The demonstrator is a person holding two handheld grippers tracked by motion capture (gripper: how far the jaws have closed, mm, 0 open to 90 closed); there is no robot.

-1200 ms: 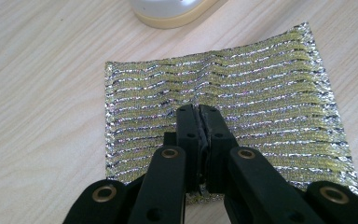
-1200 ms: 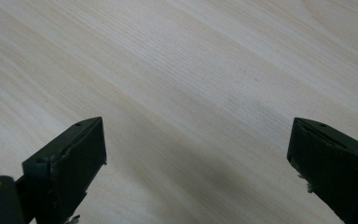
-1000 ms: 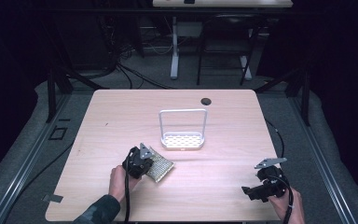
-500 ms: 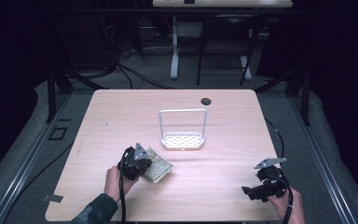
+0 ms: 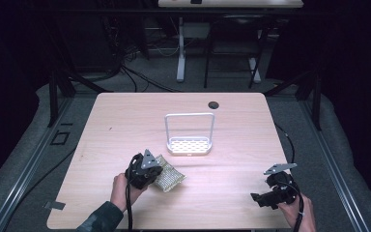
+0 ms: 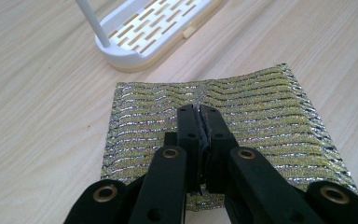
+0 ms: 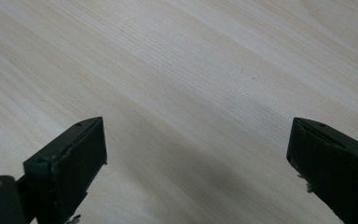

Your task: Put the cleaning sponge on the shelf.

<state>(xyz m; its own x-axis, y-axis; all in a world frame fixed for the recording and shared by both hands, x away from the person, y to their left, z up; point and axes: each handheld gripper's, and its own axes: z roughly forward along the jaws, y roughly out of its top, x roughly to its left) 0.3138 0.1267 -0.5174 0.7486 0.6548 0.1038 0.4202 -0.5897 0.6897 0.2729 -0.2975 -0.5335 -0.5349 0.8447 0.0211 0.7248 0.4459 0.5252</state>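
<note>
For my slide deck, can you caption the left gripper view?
Left hand-held gripper pinching a glittery scouring pad beside a white slotted rack on the wooden table.

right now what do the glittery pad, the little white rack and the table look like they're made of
Scouring pad: looks like woven metallic yarn, gold and silver, glinting in ribbed rows; soft, since it puckers where the left gripper pinches it.
Rack: likely moulded plastic, smooth and matte white, with a slotted base.
Table: pale wood grain, probably laminate.

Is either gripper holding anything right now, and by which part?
The left gripper is shut on the scouring pad, pinching a fold mid-pad. The right gripper is open over bare table, holding nothing.
</note>
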